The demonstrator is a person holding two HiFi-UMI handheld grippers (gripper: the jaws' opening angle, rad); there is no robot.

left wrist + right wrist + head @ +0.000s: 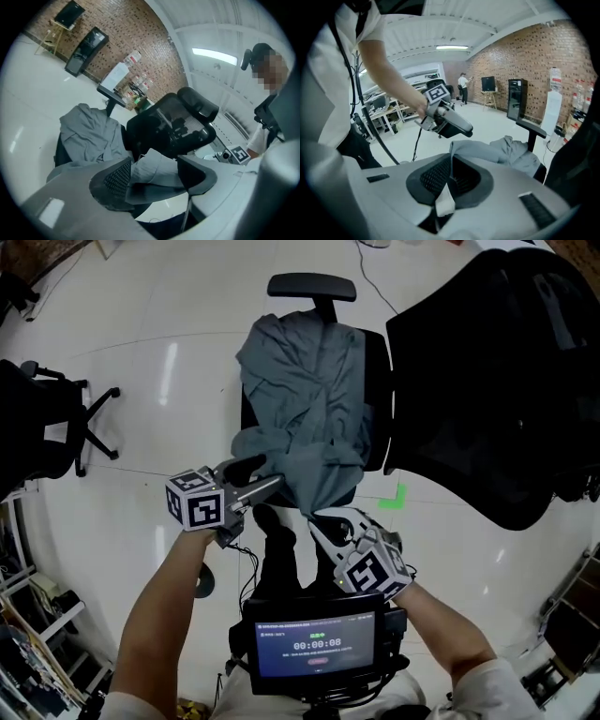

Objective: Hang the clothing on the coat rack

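Right gripper (pixel 319 521): clenched on hem of grey garment (pixel 309 399) draped over office chair (pixel 312 285). Left gripper (pixel 261 474): released, jaws spread around loose fold, front seat edge.

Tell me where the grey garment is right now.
Head view, centre: the grey garment lies draped over the black office chair, its near edge pinched in the right tongs, with the open left tongs around a fold.

Both tongs show pale grey shells, the left tongs (pixel 262 474) and the right tongs (pixel 317 519), each with a marker cube (pixel 199 500) of black-and-white squares. Dark mesh-textured pads (pixel 117 176) line the jaws. There's a white short sleeve (pixel 487 690), a black cable (pixel 375 133), and a dark chest screen (pixel 317 645).
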